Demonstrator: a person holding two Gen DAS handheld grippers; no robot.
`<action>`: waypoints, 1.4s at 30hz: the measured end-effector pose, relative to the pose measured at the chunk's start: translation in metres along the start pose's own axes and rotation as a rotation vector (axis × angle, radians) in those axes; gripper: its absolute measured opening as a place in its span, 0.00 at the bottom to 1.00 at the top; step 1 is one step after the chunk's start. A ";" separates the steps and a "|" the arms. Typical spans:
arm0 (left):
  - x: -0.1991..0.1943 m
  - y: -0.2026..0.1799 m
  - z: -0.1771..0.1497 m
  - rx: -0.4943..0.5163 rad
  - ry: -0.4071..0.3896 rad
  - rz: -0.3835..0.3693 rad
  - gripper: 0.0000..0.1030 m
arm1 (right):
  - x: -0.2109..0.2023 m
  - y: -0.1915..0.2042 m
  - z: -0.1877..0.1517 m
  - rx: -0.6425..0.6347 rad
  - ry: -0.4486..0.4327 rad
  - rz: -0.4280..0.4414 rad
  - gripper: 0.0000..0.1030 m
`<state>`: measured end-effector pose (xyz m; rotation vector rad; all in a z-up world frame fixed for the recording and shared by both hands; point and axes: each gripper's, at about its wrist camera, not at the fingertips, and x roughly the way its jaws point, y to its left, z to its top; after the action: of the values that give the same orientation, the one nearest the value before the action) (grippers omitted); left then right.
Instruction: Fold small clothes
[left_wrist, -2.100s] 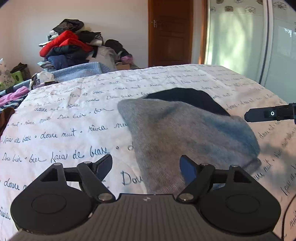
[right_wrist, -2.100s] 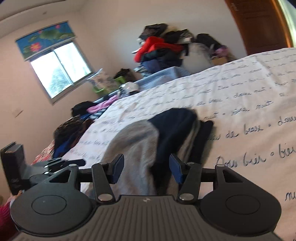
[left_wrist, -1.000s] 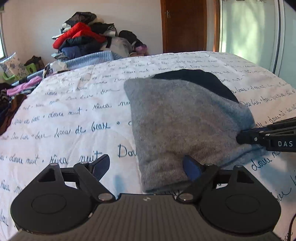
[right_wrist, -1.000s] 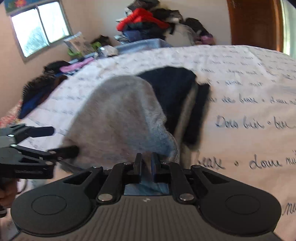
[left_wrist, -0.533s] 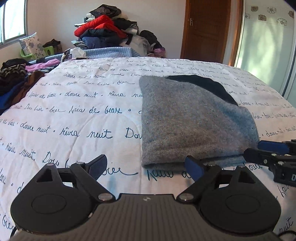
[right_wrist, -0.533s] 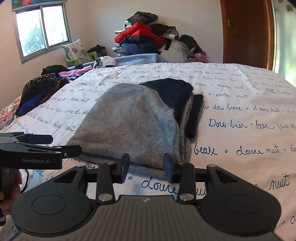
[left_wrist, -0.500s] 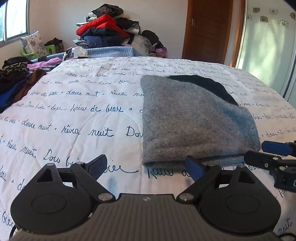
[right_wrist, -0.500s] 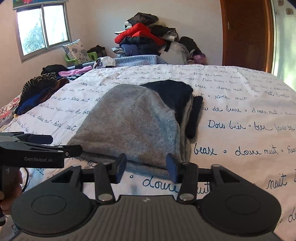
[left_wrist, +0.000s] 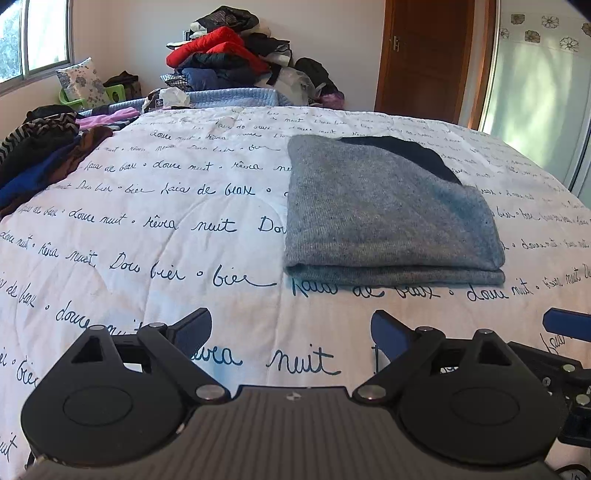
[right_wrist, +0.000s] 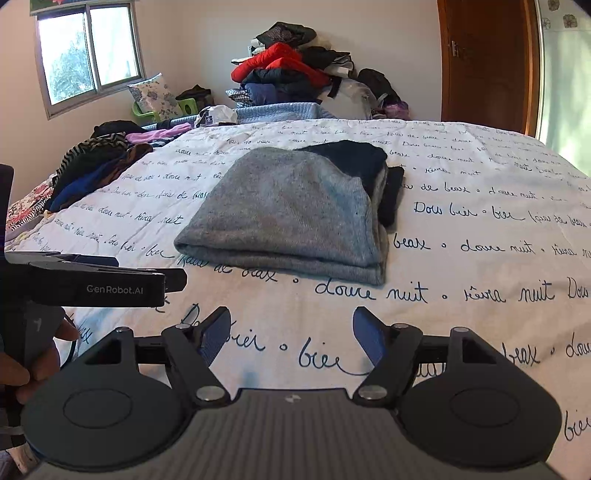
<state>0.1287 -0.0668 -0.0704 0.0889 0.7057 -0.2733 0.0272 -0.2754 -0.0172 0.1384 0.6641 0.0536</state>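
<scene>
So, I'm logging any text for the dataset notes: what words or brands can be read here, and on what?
"GenRobot.AI": white print on the side of the left hand-held gripper, seen from the right wrist view.
"douce nuit", "Doux rêves", "faire de beaux": dark cursive script repeated across the white bedspread; readable near the cameras.
Rows of script toward the far edge of the bedspread: too small to read.
Grey folded garment: no text visible.

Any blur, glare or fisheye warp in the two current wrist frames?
Left wrist: sharp, no motion blur; window and glass door glare; bedspread bows toward the edges. Right wrist: equally sharp; window blown out; door frame curves; grey sweater evenly daylit, soft shadow at its near fold.
</scene>
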 end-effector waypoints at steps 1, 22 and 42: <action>0.000 0.000 -0.002 -0.003 0.003 0.001 0.89 | -0.003 0.001 -0.001 0.001 -0.002 -0.002 0.76; 0.005 -0.004 -0.028 -0.005 0.016 0.056 0.92 | 0.012 0.008 -0.022 0.056 0.020 -0.109 0.88; 0.011 0.002 -0.035 -0.008 -0.026 0.119 1.00 | 0.035 -0.001 -0.027 0.025 0.016 -0.192 0.96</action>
<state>0.1153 -0.0610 -0.1043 0.1188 0.6735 -0.1576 0.0379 -0.2705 -0.0593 0.0979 0.6916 -0.1386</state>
